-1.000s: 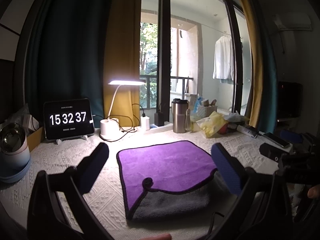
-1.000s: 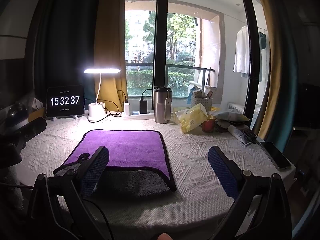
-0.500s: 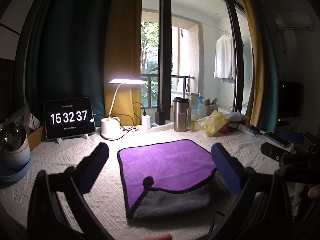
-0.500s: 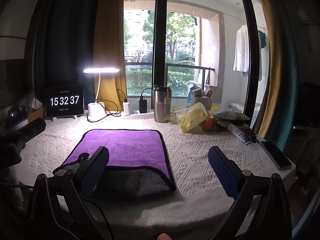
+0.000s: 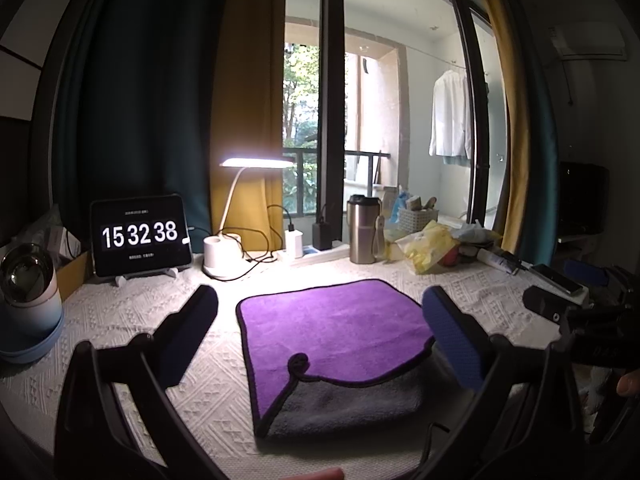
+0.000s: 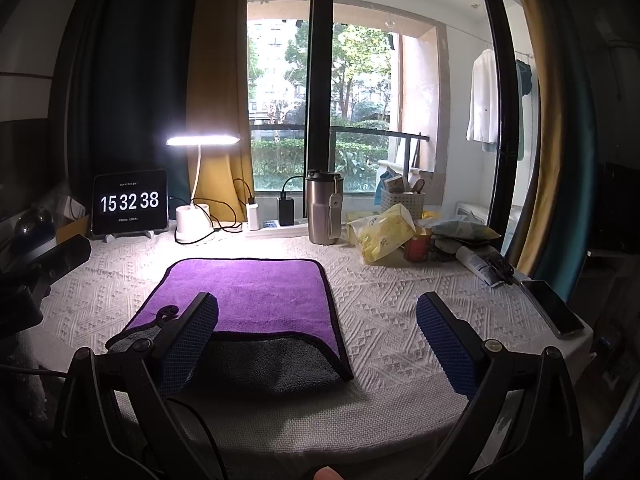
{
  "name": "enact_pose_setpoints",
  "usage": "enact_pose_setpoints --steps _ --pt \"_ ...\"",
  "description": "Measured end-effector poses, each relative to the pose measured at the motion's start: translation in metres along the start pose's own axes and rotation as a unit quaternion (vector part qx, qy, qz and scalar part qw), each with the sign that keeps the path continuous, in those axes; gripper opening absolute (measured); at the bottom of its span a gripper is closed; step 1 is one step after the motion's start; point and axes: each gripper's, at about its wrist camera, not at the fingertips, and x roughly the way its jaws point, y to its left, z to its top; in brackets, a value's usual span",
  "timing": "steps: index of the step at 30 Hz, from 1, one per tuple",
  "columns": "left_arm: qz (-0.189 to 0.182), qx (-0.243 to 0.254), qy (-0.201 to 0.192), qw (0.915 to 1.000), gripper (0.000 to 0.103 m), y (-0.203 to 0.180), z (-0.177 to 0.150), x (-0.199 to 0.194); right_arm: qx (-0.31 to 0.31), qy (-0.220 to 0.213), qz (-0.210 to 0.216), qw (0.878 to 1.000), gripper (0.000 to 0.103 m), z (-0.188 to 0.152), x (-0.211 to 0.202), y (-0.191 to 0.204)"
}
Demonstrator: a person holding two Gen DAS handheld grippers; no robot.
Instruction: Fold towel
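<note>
A purple towel [image 5: 332, 320] with a grey underside lies folded flat on the white tablecloth, its near grey layer [image 5: 344, 400] showing past the purple edge. It also shows in the right wrist view [image 6: 248, 288]. My left gripper [image 5: 320, 332] is open and empty, held above the towel's near part. My right gripper [image 6: 318, 332] is open and empty, over the towel's right edge near the table front. The right gripper's body shows at the right of the left wrist view [image 5: 592, 312].
At the back stand a tablet clock [image 5: 138, 236], a lit desk lamp [image 5: 224, 248], a steel tumbler [image 5: 362, 230], a yellow bag [image 6: 380, 232] and clutter. A phone [image 6: 554, 308] lies at the right edge. A round device [image 5: 28, 292] stands at the left.
Both grippers stay open and nearly still; the views shift only slightly. The clock has gone from 15 32 37 to 15 32 38. The towel has not moved.
</note>
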Motion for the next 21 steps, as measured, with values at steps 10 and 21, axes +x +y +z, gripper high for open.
enact_pose_setpoints --steps 10,21 --pt "0.004 -0.001 0.004 1.0 0.102 0.0052 -0.0007 0.0009 0.004 0.0 -0.001 1.0 0.101 -0.0018 0.0003 -0.002" --pt "0.008 -0.004 0.009 0.9999 0.102 0.0037 0.0004 0.0037 0.007 0.0 0.005 1.0 0.101 -0.0007 0.0002 -0.002"
